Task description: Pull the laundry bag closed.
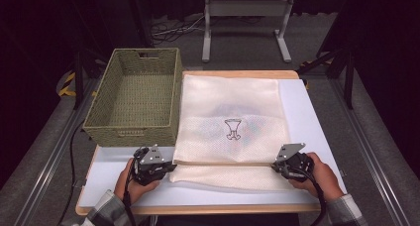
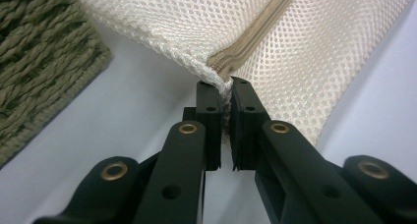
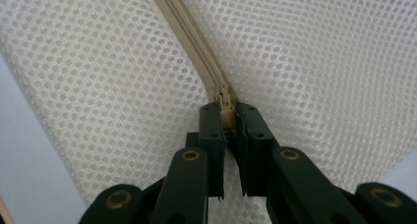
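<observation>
Left gripper view: mesh bag (image 2: 305,47) corner pinched between jaws (zipper end).

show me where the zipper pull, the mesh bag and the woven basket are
zipper pull (image 3: 225,97), right gripper view, its tab just above the jaws
mesh bag (image 1: 233,94), high view, its upper panel
woven basket (image 1: 130,135), high view, its near wall

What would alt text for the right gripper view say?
The right gripper has its two black jaws closed on the beige zipper pull of a cream mesh bag. The zipper runs away up the picture.
</observation>
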`<state>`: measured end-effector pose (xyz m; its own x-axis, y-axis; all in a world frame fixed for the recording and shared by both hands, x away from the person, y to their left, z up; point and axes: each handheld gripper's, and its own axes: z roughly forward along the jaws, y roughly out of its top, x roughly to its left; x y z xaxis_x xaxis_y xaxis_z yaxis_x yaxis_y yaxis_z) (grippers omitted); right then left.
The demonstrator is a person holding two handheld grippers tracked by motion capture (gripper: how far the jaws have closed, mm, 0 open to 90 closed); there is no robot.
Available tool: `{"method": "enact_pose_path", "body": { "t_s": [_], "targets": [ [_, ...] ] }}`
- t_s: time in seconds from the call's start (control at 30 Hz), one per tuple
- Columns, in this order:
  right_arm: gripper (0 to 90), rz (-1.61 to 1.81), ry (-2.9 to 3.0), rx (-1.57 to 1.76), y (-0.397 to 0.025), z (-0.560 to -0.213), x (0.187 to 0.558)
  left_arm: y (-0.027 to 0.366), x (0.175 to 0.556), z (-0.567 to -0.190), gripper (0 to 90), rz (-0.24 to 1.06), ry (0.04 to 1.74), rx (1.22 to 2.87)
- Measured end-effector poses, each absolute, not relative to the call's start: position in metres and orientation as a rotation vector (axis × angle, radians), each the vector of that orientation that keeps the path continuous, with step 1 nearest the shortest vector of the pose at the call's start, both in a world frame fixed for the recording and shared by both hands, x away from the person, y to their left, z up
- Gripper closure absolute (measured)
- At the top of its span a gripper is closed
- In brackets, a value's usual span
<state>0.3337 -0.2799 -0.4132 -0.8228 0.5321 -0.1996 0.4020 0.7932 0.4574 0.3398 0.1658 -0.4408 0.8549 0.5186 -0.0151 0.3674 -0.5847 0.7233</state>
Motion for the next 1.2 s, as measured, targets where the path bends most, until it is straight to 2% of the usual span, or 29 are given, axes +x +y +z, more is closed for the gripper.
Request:
{"method": "enact_pose_path", "body": {
  "t_s": [1.2],
  "targets": [
    [82.8,0.547,2.687,0.724,-0.300,-0.406,0.330,0.171,0.341,-0.446,85.6,0.226,0.653,2.273]
  ]
}}
